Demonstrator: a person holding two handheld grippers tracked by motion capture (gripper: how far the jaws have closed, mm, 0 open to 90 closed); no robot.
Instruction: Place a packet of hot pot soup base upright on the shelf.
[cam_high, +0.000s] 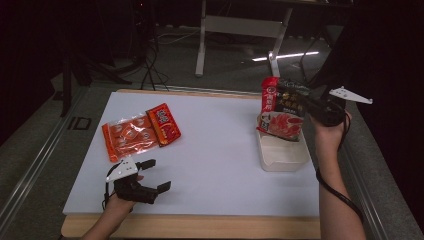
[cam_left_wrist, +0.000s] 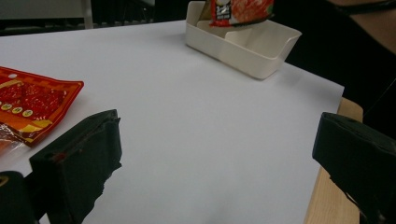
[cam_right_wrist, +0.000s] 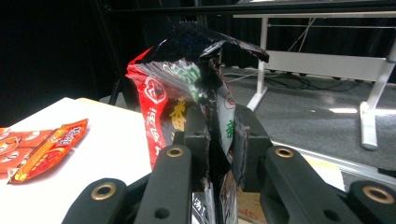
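Spread wide over bare white table (cam_high: 215, 160) near its front left corner, the left gripper (cam_high: 152, 175) holds nothing. At the right edge, the right gripper (cam_right_wrist: 219, 140) pinches the top of a red-and-black packet (cam_high: 281, 107), which hangs upright with its lower end in the cream bin (cam_high: 282, 155). An orange packet (cam_high: 140, 131) lies flat toward the back left.
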